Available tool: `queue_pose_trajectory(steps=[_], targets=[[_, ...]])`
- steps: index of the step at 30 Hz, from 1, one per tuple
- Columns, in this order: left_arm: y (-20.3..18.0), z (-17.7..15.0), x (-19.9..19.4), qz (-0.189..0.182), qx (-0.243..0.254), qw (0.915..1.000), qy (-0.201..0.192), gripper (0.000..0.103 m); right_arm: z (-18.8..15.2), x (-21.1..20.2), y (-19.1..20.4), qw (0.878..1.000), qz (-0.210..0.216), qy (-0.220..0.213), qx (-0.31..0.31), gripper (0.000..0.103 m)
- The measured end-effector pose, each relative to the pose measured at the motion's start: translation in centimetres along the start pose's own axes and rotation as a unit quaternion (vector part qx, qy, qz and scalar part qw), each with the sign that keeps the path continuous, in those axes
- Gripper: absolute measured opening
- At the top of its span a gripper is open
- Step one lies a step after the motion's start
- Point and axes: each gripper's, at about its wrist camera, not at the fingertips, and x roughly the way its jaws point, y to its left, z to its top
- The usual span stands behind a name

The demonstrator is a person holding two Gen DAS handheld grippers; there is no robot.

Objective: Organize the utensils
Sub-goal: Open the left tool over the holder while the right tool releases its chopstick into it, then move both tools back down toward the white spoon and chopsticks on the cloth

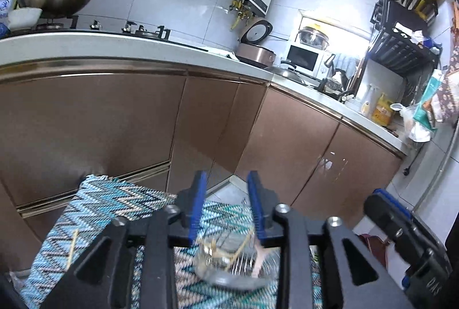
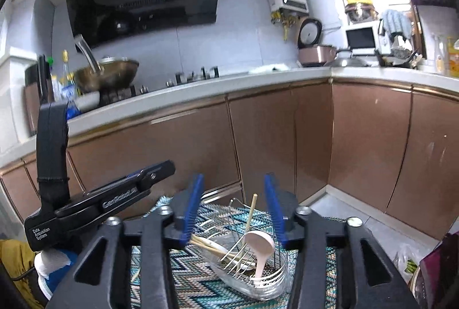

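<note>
Left tool (image 1: 226,205): jaws part open, nothing between the blue pads; they frame bare mat (image 1: 120,202) and floor, rack (image 1: 238,263) sits below at 6 o'clock of the tips, blurred in this view; one stray chopstick (image 1: 71,251) lies on the mat at 9 o'clock of the tool, well apart from the rack.

Right tool (image 2: 233,207): jaws also part open, gripping nothing; a chopstick (image 2: 251,213) stands up between the pads but touches neither as far as I can tell; the rack (image 2: 252,266) is a wire holder on a clear drip tray, on the patterned surface just under the tips; pink spoon (image 2: 259,250) leans bowl-up inside it at 5 o'clock of the tips; more chopsticks (image 2: 209,247) lie slanted in the rack at 7 o'clock; another stray stick (image 2: 134,274) on the mat at 8 o'clock, probably the same stray one; the left tool's body shows at 9 o'clock, clear of the rack.

Step, judged: most utensils already in the rack, both tools empty over it; looks like between placements, or near the end.

Next, judged: go for the stray chopstick on the mat; left tool is nearer; needs a drop toward 9 o'clock, pads either side of a thin flat stick, pinch near one end, then lift and stand it in the rack; risk is the stick rolling or slipping from the pads.
</note>
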Motion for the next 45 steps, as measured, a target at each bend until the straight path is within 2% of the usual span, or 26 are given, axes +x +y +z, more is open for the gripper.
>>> queue_pose_trajectory(steps=[4,7,10,12,15,24,29,32,45], targets=[[0.1,-0.2,-4.5,0.002,0.014,0.9999,0.004,0.032,0.4,-3.8,1.4,1.0,-0.012,-0.021,0.003,0.073],[0.3,-0.6,-8.0,0.011,0.031,0.9994,0.008,0.038,0.5,-6.2,2.3,0.999,-0.022,-0.035,0.008,0.083],[0.8,-1.0,-10.9,0.018,0.04,0.999,0.008,0.039,0.0,-8.1,3.0,0.999,-0.035,-0.035,0.012,0.092],[1.3,-1.2,-12.8,0.025,0.046,0.9986,0.007,0.039,-0.3,-9.4,3.7,0.998,-0.037,-0.04,0.017,0.093],[2.4,-1.5,-15.4,0.032,0.045,0.9984,0.007,0.039,-0.8,-11.0,4.5,0.998,-0.041,-0.051,0.021,0.102],[6.1,-2.5,-22.1,0.069,0.065,0.9954,-0.014,0.041,-3.0,-14.2,7.4,0.996,-0.037,-0.076,0.029,0.103],[8.5,-3.3,-23.8,0.073,0.053,0.9959,0.003,0.041,-4.2,-14.6,8.7,0.997,-0.021,-0.072,0.035,0.103],[9.6,-3.9,-24.1,0.069,0.04,0.9967,0.016,0.041,-4.9,-13.8,9.3,0.998,0.0,-0.043,0.037,0.103],[15.4,-7.1,-23.2,0.081,-0.035,0.9928,0.081,0.041,-7.9,-12.6,10.4,0.998,0.004,0.048,0.031,0.103]])
